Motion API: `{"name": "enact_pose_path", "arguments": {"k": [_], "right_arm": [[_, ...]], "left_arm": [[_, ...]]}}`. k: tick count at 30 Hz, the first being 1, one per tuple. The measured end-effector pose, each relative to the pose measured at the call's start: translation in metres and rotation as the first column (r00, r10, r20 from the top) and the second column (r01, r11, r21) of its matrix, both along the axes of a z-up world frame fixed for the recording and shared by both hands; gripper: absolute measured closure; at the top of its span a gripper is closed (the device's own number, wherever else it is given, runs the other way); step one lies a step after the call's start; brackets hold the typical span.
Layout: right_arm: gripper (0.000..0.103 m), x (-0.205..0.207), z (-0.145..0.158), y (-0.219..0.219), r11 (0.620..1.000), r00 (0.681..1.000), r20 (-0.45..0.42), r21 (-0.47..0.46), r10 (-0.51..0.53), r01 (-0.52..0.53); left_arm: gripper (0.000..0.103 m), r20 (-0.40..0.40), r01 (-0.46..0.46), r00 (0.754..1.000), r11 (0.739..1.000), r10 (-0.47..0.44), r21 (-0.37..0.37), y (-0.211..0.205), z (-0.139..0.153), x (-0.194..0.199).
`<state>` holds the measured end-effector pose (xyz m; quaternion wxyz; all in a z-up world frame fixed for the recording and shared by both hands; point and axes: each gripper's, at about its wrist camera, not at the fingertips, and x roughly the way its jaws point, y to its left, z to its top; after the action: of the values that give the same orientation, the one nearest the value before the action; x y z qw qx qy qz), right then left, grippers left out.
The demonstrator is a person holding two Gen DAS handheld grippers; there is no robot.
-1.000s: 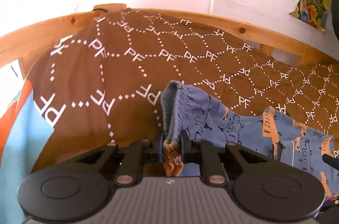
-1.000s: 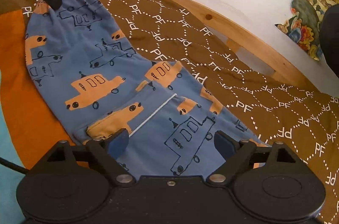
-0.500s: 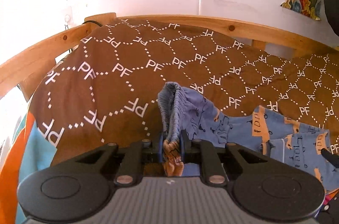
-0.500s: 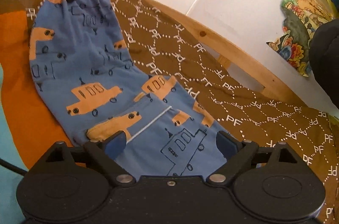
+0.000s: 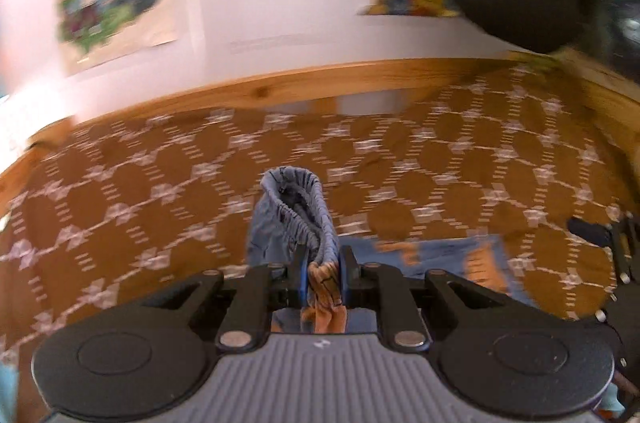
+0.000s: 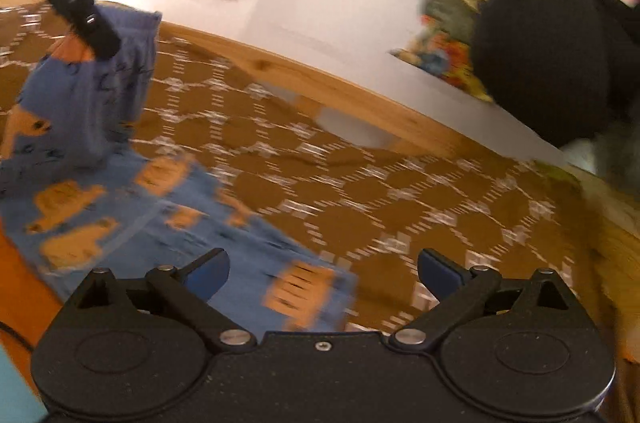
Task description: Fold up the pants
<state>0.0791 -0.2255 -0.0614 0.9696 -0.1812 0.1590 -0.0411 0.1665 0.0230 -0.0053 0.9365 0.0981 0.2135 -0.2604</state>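
We find the left gripper [image 5: 322, 273] clamped on the elastic waistband of the pants [image 6: 120, 207], the gathered blue fabric pinched between its pads and bunching up just ahead of them. We see that end lifted clear of the brown patterned bedspread [image 5: 440, 191], while the rest of the garment trails down and lies on the cover off to the right of these jaws. The right gripper [image 6: 324, 273] holds nothing: its jaws are opening wide, with only a corner of the pants lying on the cover below the left finger and bare bedspread under the right one. We judge the fold to be under way but unfinished; the waistband end is being carried, no finished crease shows, and the legs lie loosely spread. Ahead of both sets of jaws the cover is free up to the wooden bed rail [image 5: 304, 83]. A dark sleeve [image 6: 552, 63] crowds the upper right.
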Motion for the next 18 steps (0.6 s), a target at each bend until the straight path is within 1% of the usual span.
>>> {"name": "enact_pose_path", "arguments": {"k": [3, 4, 7, 8, 10, 12, 14, 15, 16, 17, 18], "right_arm": [[0.002, -0.002, -0.001, -0.022, 0.998, 0.998, -0.003, 0.000, -0.067, 0.067], [0.002, -0.002, -0.002, -0.029, 0.997, 0.997, -0.007, -0.002, -0.083, 0.083], [0.002, -0.002, -0.006, -0.048, 0.994, 0.993, -0.034, -0.002, -0.112, 0.112], [0.002, -0.001, -0.007, -0.054, 0.992, 0.991, -0.043, -0.008, -0.127, 0.127], [0.002, 0.001, -0.008, -0.063, 0.989, 0.988, -0.050, -0.013, -0.149, 0.148], [0.002, 0.002, -0.008, -0.069, 0.988, 0.986, -0.054, -0.007, -0.157, 0.157], [0.002, 0.005, -0.009, -0.073, 0.987, 0.985, -0.063, -0.004, -0.158, 0.158], [0.002, 0.006, -0.010, -0.073, 0.988, 0.985, -0.071, -0.005, -0.156, 0.156], [0.002, 0.006, -0.010, -0.073, 0.989, 0.986, -0.082, -0.004, -0.145, 0.146], [0.002, 0.008, -0.009, -0.073, 0.992, 0.988, -0.087, -0.002, -0.127, 0.128], [0.002, 0.007, -0.008, -0.072, 0.995, 0.991, -0.090, 0.001, -0.104, 0.104]], "left_arm": [[0.086, 0.005, 0.079, 0.997, 0.997, -0.079, 0.013, -0.033, -0.011, -0.006], [0.086, -0.006, 0.105, 0.994, 0.994, -0.105, 0.020, -0.045, -0.018, -0.006], [0.086, -0.065, 0.174, 0.983, 0.985, -0.174, -0.013, -0.072, -0.042, -0.005], [0.086, -0.081, 0.187, 0.979, 0.982, -0.187, -0.012, -0.081, -0.050, -0.005], [0.086, -0.096, 0.213, 0.972, 0.977, -0.212, -0.003, -0.096, -0.067, -0.010], [0.084, -0.094, 0.243, 0.967, 0.969, -0.238, 0.036, -0.108, -0.085, -0.017], [0.075, -0.093, 0.257, 0.964, 0.964, -0.250, 0.070, -0.114, -0.098, -0.022], [0.062, -0.094, 0.261, 0.963, 0.963, -0.254, 0.072, -0.112, -0.102, -0.026], [0.044, -0.095, 0.261, 0.963, 0.963, -0.254, 0.068, -0.108, -0.105, -0.029], [0.039, -0.089, 0.258, 0.963, 0.964, -0.253, 0.061, -0.103, -0.105, -0.032], [0.037, -0.073, 0.257, 0.965, 0.965, -0.253, 0.055, -0.096, -0.105, -0.035]]}}
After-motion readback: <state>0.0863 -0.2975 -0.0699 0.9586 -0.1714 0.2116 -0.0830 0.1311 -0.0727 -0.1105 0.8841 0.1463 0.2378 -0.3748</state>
